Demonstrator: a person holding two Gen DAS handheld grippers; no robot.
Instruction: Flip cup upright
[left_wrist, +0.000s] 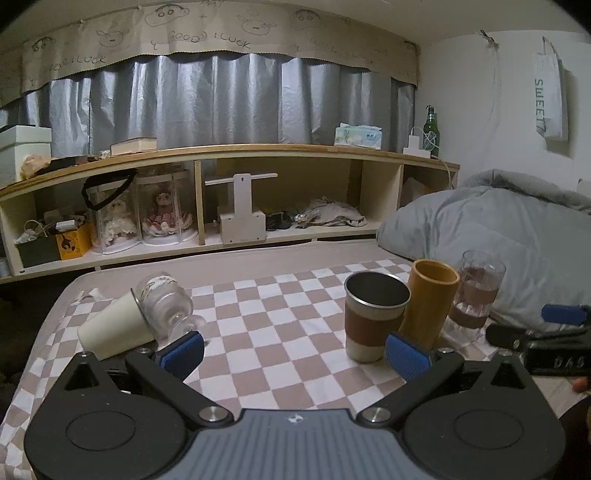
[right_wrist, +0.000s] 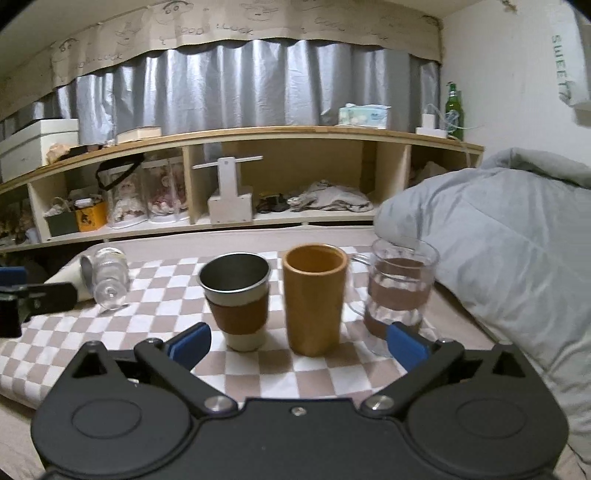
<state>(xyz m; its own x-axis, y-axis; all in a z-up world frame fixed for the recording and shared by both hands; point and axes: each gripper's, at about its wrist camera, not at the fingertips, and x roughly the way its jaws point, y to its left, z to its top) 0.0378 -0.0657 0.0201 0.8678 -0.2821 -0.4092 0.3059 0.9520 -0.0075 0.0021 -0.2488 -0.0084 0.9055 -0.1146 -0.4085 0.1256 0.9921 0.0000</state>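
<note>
**Both grippers wide open, two cups lying on their sides**

Left gripper (left_wrist: 293, 354) has its jaws spread about as far as they go, nothing between the blue pads (left_wrist: 183, 350) and nothing touching them. It hovers low over the checkered cloth (left_wrist: 280, 332). Just past its left pad lie the two tipped cups: a cream cup (left_wrist: 114, 328) on its side, and a clear glass (left_wrist: 166, 304) also on its side, leaning right against the cream one with its foot toward the gripper. The glass foot looks close to the left pad, but I can't tell if they actually touch.

Right gripper (right_wrist: 297, 345) is spread wide too, holding nothing. Straight ahead of it stand three upright ones in a row: a steel cup (right_wrist: 236, 299) with a brown sleeve, a tan cup (right_wrist: 314, 295) just beside it, and a glass mug (right_wrist: 400, 284) with a brown band on the far right. The steel and tan cups sit in the gap between its pads in that view, but farther out, not gripped. The mug's base sits right behind the right pad.

From the right camera, the tipped glass shows at far left on the cloth, well apart from the upright row, with the left gripper poking in from the left edge. A grey duvet (right_wrist: 498, 240) is bunched up at the right, next to the mug.
</note>
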